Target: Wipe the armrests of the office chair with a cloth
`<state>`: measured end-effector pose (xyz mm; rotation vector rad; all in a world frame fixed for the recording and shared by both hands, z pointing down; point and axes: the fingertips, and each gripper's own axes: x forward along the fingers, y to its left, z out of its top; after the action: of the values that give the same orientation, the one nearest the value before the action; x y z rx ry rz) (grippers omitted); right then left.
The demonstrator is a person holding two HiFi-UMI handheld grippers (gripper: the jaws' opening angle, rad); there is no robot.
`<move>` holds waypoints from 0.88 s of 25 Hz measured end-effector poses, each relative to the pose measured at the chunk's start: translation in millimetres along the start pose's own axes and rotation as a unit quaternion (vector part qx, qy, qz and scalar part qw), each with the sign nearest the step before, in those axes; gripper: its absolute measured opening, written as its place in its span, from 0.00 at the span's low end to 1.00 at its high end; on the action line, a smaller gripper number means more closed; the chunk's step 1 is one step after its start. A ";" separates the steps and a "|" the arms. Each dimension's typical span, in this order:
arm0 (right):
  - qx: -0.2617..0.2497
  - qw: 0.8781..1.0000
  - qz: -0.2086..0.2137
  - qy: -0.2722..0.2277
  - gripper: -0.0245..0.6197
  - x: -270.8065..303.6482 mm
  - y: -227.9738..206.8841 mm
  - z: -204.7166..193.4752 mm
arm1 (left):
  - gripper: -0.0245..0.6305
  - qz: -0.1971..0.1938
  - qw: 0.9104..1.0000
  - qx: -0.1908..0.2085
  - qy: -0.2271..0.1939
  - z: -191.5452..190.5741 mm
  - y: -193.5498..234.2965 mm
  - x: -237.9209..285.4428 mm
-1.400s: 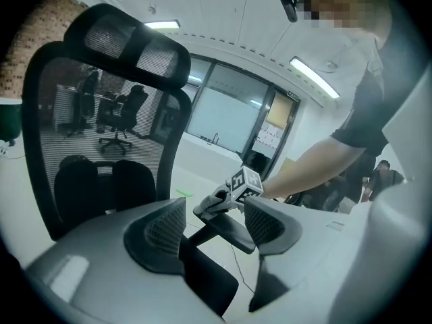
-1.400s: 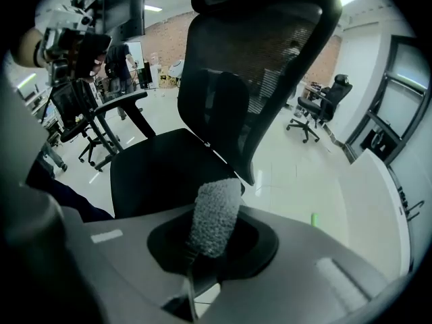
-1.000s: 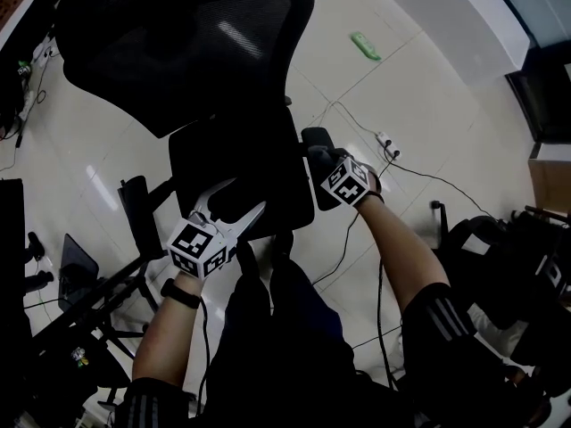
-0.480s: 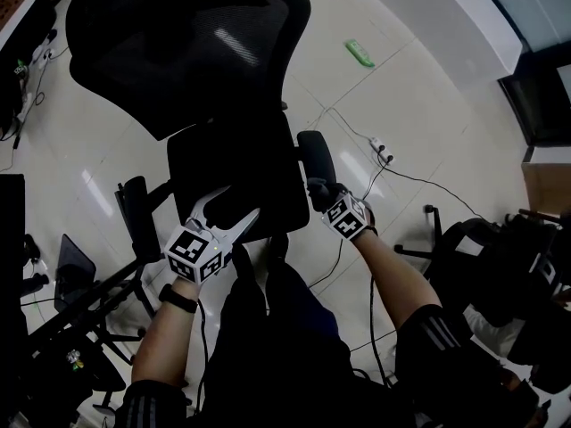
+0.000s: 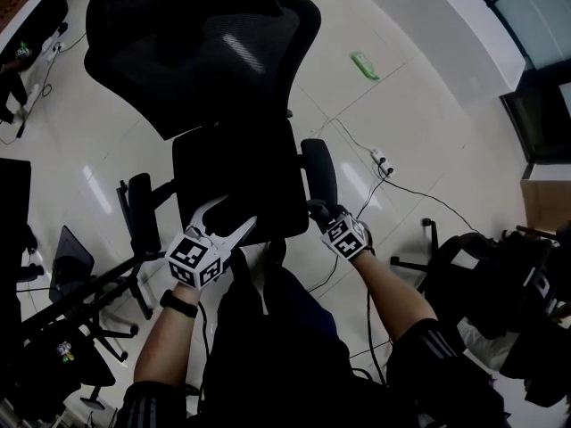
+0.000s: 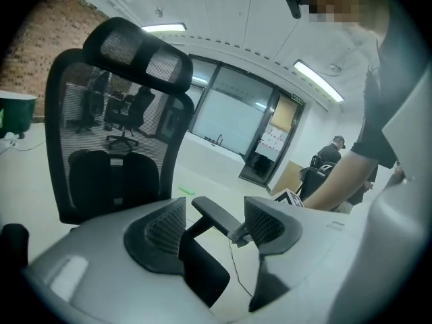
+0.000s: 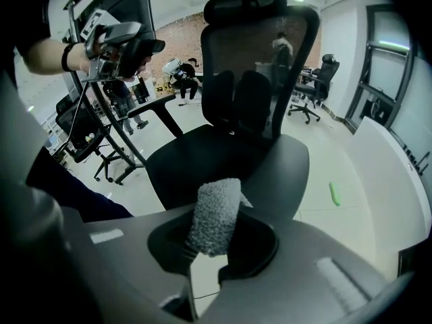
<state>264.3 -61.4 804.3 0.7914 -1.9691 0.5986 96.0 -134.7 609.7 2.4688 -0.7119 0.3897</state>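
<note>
The black office chair (image 5: 210, 52) faces me, its seat (image 5: 234, 181) just ahead of my knees. My right gripper (image 5: 318, 210) sits at the near end of the right armrest (image 5: 319, 169), shut on a grey nubbly cloth (image 7: 214, 214) that fills its jaws. That armrest's pad (image 7: 285, 171) lies right under the cloth. My left gripper (image 5: 234, 215) hovers over the seat's front edge, open and empty. Its gripper view looks between the jaws at the right armrest (image 6: 217, 214). The left armrest (image 5: 140, 210) stands apart, untouched.
A green object (image 5: 364, 65) lies on the tiled floor beyond the chair. A power strip (image 5: 381, 160) and cables run to the right. Chair bases and desk legs (image 5: 98, 315) crowd the left, and another chair (image 5: 486, 275) stands at the right. A person (image 6: 329, 160) stands far off.
My right gripper has slid back along the right armrest, from its far end to its near end, with the cloth in it. The left gripper has hardly moved.
</note>
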 end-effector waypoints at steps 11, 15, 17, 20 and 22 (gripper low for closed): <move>-0.051 0.996 0.019 -0.071 0.09 -2.2 28.2 114.1 | 0.49 0.025 0.999 -0.015 -0.032 2.1 15.4 -50.4; -0.070 0.990 0.043 -0.113 0.09 15.6 63.1 191.4 | 0.49 0.050 0.998 -0.019 -0.042 1.9 41.7 -89.0; -0.096 0.986 0.054 -0.123 0.09 27.5 81.1 227.2 | 0.49 0.066 0.996 -0.023 -0.051 2.7 56.1 -110.0; -0.114 0.981 0.069 -0.138 0.09 43.2 107.2 279.4 | 0.49 0.087 0.994 -0.027 -0.057 0.8 77.6 -140.6; -0.123 0.979 0.079 -0.145 0.09 53.4 124.5 310.9 | 0.49 0.101 0.992 -0.030 -0.064 0.4 91.3 -161.0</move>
<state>-22.6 -202.6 691.2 0.5961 -2.3363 0.3327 -87.1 -135.1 581.9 2.3881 -1.0164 0.2812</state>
